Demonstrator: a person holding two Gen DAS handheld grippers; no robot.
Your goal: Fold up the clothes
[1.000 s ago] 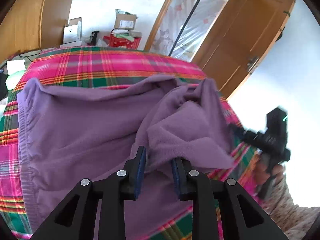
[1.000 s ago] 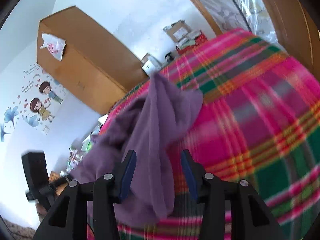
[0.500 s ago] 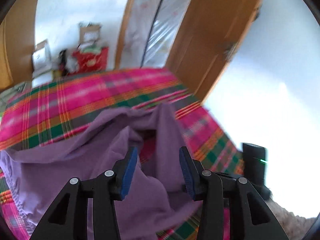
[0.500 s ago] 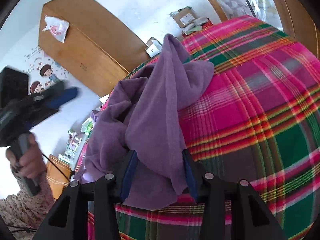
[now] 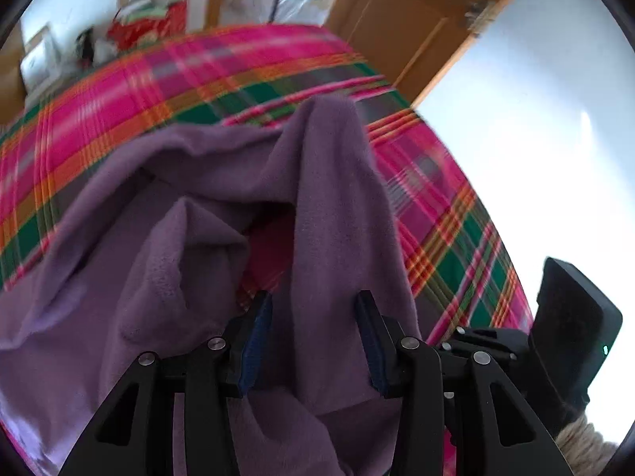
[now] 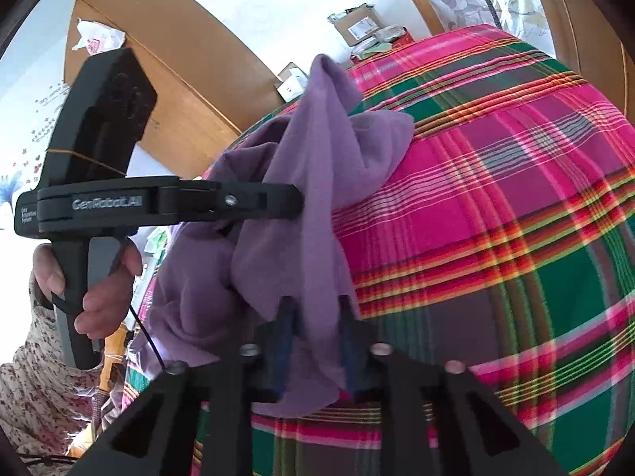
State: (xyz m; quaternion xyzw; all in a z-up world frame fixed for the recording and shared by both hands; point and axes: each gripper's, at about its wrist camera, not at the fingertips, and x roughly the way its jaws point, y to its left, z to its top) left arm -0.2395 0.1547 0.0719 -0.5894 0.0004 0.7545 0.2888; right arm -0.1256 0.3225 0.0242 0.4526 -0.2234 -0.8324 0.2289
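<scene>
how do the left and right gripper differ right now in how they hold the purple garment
The left gripper has its jaws spread wide, a fold of the purple garment lying loosely between them. The right gripper has its jaws close together, pinching a narrow hanging strip of it. In the right wrist view the left gripper is level, side-on, its tip against the cloth. Both are black with blue pads, above the plaid blanket.
</scene>
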